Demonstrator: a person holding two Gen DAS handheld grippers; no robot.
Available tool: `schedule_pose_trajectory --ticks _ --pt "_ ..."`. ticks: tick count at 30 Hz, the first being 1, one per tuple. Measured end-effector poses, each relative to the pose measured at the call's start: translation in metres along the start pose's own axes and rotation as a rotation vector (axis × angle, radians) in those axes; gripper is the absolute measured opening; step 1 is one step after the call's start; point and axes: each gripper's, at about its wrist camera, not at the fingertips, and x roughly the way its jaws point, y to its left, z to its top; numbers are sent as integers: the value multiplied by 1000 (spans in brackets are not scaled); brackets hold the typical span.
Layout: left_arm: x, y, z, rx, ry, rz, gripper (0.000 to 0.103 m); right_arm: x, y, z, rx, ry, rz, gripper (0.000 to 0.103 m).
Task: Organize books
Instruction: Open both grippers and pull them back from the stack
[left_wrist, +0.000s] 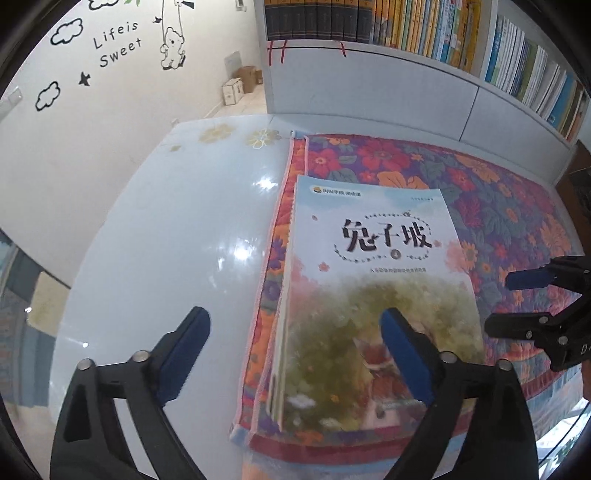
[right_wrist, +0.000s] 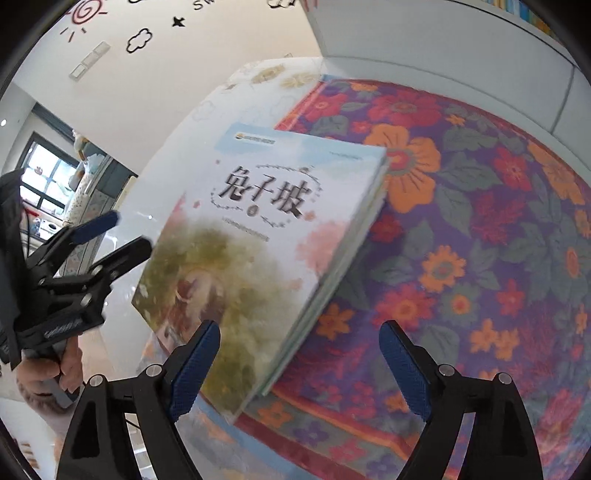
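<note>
A stack of thin books lies flat on the floral cloth, near the cloth's left edge. The top cover is pale blue and white with a black Chinese title. My left gripper is open above the stack's near left corner, one finger over the white table, the other over the cover, and nothing is gripped. My right gripper hangs open to the right of the stack. In the right wrist view the books reach between the open right gripper fingers without touching the pads. The left gripper is open at the left.
The glossy white table extends left of the cloth. A white bookshelf full of upright books stands behind it. Cardboard boxes sit on the floor by the decorated wall. A person's hand holds the left gripper.
</note>
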Motion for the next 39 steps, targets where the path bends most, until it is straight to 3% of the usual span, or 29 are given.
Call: schedule_pose_trajectory --ticks 6,10,17,20,25,28,32,35,39 --pt "-24 -41 -15 49 -33 52 97 -32 -22 -31 -1 -28 -91 87" --pt "-36 -72 -22 43 -77 -9 97 -64 -41 -63 37 -80 -96 87" --pt "-47 -132 -38 36 -113 -102 98 -125 -67 -114 86 -294 -88 90" --pt "-49 -150 -47 39 -118 -121 98 -141 -70 -130 77 -343 -168 93" --pt "-55 -167 -58 25 -134 -124 98 -153 -54 -156 -10 -389 -399 93" --pt "-56 -174 -65 17 -136 -144 98 -154 -51 -170 -8 -421 -415 96" --pt "-53 -178 -73 -3 -138 -136 98 -148 -55 -189 94 -486 -436 101" --pt "-47 -181 -78 -8 -130 -163 98 -135 -55 -195 109 -470 -484 100" --pt "-39 -184 -80 -19 -111 -169 98 -129 -55 -195 102 -462 -469 101"
